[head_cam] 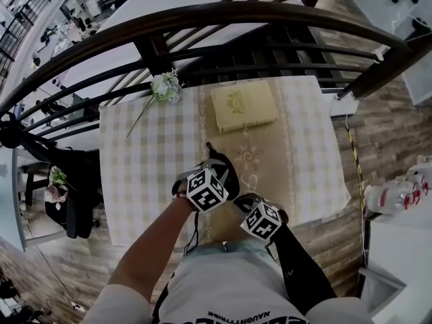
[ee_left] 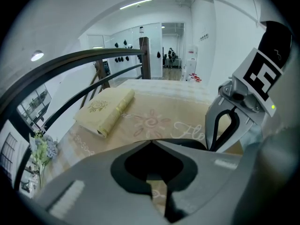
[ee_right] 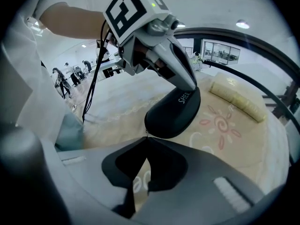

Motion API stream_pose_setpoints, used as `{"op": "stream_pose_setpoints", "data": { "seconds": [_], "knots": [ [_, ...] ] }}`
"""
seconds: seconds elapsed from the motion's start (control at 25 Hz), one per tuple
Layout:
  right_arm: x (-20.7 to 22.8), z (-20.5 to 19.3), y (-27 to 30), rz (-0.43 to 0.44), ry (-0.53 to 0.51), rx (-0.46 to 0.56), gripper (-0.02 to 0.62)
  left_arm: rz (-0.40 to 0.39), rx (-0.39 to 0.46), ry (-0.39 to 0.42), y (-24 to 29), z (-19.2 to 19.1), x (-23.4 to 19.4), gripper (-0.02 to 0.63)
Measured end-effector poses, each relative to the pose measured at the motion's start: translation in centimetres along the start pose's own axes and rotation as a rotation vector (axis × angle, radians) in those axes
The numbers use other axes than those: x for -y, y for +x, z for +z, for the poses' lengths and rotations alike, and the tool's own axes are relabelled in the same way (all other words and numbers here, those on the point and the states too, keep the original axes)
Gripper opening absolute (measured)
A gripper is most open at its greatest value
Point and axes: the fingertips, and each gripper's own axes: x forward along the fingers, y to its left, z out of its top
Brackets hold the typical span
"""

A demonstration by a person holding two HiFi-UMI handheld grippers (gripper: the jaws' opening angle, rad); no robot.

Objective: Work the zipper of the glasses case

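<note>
The black glasses case [ee_right: 172, 112] lies on the beige runner near the table's front edge, with pale lettering on its lid. My left gripper [ee_right: 188, 87] comes down on its far end from above, and its jaws look shut on the case there. In the left gripper view only a dark strip of the case [ee_left: 190, 145] shows beyond the closed jaw tips [ee_left: 151, 142]. My right gripper [ee_right: 146, 138] is shut at the case's near end, on what looks like the tiny zipper pull [ee_right: 146, 133]. In the head view both marker cubes cover most of the case [head_cam: 224, 162].
A pale yellow book [head_cam: 243, 105] lies on the runner at the table's [head_cam: 145, 174] far side. A sprig of white flowers [head_cam: 164, 86] rests at the far left corner. A dark curved railing [head_cam: 202, 15] runs behind the table. Wooden floor lies to the right.
</note>
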Motion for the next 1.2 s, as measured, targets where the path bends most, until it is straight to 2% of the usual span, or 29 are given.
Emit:
{"op": "stream_pose_setpoints", "data": {
  "seconds": [0.16,0.36,0.6,0.84,1.04,1.2],
  "knots": [
    [1.3,-0.7,-0.8,-0.052,0.067,0.023,0.029,0.019,-0.038,0.051,-0.1,0.0,-0.1,0.007],
    [6.7,-2.3,-3.1,-0.213,0.186,0.047,0.029,-0.011,-0.071,0.075,-0.3,0.3,-0.2,0.011],
    [13.7,-2.3,-5.1,-0.350,0.176,0.006,0.029,-0.031,-0.058,0.043,0.2,1.5,0.3,0.011],
    [15.9,-2.0,-4.5,-0.336,0.067,-0.045,0.029,-0.020,-0.106,0.056,0.8,1.5,-0.4,0.011],
    [15.6,-2.7,-4.0,-0.309,0.044,-0.052,0.029,-0.048,-0.149,0.072,0.9,1.1,0.2,0.011],
    [15.5,-2.9,-3.6,-0.301,0.043,-0.050,0.031,-0.020,-0.135,0.069,1.0,1.8,-0.6,0.011]
  ]
}}
